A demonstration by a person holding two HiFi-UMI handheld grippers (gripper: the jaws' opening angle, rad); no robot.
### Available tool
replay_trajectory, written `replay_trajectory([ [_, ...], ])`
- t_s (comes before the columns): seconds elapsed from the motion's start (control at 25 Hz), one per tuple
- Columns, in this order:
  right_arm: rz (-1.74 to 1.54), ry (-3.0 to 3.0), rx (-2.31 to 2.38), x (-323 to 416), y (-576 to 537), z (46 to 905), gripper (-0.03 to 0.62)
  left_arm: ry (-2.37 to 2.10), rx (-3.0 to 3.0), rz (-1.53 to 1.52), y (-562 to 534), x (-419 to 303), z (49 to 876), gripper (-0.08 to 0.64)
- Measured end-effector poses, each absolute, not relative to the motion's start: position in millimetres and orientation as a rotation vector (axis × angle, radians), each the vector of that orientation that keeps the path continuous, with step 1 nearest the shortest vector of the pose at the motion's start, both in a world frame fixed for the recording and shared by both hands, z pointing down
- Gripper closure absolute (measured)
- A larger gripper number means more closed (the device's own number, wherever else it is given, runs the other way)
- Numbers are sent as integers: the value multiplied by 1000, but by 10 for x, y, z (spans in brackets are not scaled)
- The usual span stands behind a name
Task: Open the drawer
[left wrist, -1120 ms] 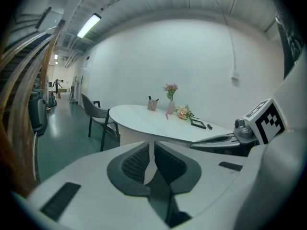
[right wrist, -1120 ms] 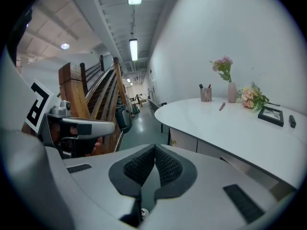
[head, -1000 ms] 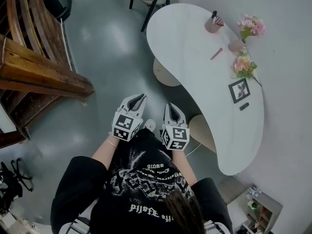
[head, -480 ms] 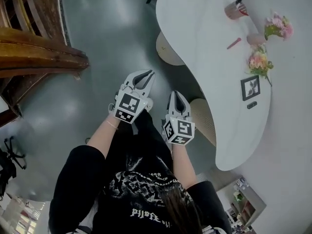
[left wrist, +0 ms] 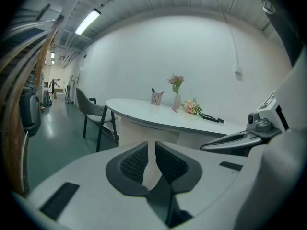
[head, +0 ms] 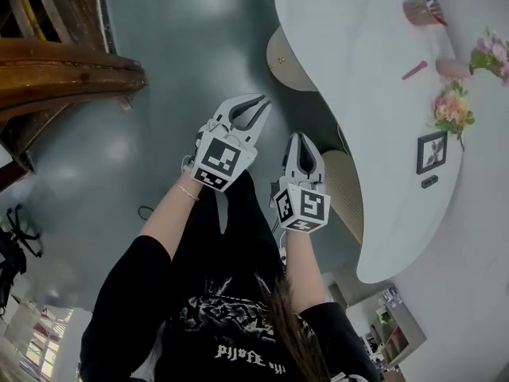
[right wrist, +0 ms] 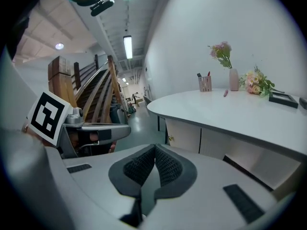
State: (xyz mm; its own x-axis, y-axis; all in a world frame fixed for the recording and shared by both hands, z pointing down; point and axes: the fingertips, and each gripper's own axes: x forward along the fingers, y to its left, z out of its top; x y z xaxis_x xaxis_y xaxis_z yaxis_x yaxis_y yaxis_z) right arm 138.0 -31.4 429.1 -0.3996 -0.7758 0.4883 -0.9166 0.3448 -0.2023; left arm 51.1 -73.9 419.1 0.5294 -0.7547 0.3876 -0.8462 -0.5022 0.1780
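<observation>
Grey floor (head: 175,70) spreads beside a curved white worktop (head: 358,94). On the worktop a pink cup (head: 420,9) holds pens, and a small vase (head: 453,68) holds pink flowers (head: 495,52). A second bunch (head: 451,108) rests on the surface near a picture frame (head: 432,151). The drawer (right wrist: 184,133), a white front with a small knob (right wrist: 170,139), sits under the worktop's edge, well ahead of both tongs. The left tongs (head: 256,106) are barely parted and opening, with nothing between them. The right tongs (head: 301,140) are pressed together, empty.
</observation>
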Motion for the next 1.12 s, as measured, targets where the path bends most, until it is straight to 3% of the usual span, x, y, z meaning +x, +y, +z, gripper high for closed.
replay_trajectory([
  [0.12,642,-2304,1537,1388,-440,4403,566,-1330,2409,356,-871,436,4350,468],
  [0.48,632,-2299,1572,1439,-642,4836,566,-1287,2450,377,-1242,463,4886,394],
  [1.12,620,-2329,1523,1407,-920,5431,566,-1264,2539,402,-1939,700,5531,357],
])
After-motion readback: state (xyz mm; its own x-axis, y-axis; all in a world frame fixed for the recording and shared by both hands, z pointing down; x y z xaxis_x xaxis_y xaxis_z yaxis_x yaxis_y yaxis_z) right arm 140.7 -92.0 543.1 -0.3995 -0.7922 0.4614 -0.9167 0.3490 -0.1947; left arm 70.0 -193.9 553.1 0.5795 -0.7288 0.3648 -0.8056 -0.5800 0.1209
